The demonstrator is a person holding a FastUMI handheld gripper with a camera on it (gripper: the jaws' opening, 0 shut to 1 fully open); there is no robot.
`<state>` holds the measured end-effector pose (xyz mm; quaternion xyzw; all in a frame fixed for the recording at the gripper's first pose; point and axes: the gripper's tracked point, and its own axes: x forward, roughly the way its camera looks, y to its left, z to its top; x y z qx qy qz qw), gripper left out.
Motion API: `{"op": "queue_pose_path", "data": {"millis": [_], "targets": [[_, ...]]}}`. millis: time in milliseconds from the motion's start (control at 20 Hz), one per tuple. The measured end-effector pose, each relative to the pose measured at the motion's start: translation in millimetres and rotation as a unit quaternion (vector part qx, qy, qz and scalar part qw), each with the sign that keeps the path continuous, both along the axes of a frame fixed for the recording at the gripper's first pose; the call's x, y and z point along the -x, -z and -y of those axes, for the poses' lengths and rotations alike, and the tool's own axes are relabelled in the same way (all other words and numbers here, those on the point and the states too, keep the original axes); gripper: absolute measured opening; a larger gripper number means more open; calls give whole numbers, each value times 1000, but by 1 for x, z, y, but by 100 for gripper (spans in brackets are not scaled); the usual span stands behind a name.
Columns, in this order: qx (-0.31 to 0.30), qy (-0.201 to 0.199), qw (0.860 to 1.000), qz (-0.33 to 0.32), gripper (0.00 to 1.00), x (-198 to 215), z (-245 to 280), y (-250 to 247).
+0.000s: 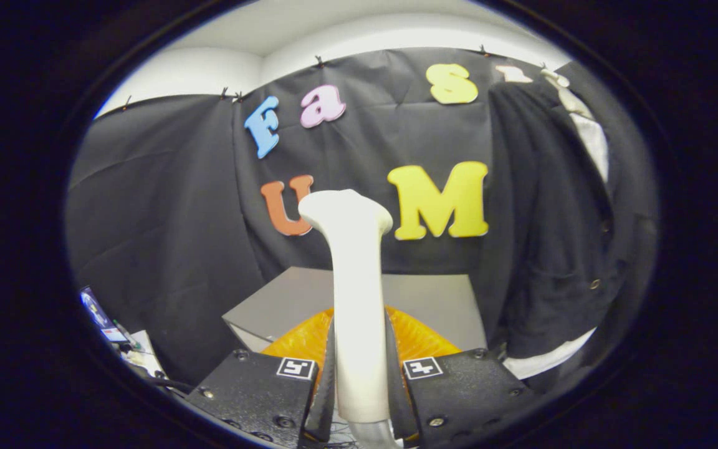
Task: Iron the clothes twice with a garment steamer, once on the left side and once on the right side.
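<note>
upright white steamer (357, 299) beside a dark jacket (546, 237) hanging on the wall.

My gripper (359, 374) clamps the garment steamer (354, 280) upright between both fingers, a table (296, 296) just beyond them, the hanging jacket (552, 218) to the right.

My gripper (359, 380) clamps a cream-white garment steamer (354, 280). Black jacket (546, 231), dark buttons, over a white shirt (593, 140), hem white. Grey table (434, 299). Orange ribbed base (418, 340) behind my fingers. Square black-and-white markers (296, 368) on the gripper.
</note>
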<state>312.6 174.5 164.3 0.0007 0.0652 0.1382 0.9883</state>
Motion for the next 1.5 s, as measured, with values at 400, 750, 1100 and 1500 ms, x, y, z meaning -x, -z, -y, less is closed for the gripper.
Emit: {"op": "queue_pose_path", "data": {"millis": [400,750,1100,1500], "targets": [[-26,115,989,92,38,62,135,-78],[-36,182,975,127,38,51,230,-118],[-25,192,974,121,38,-4,268,-130],[17,202,975,89,38,-40,281,-99]]}}
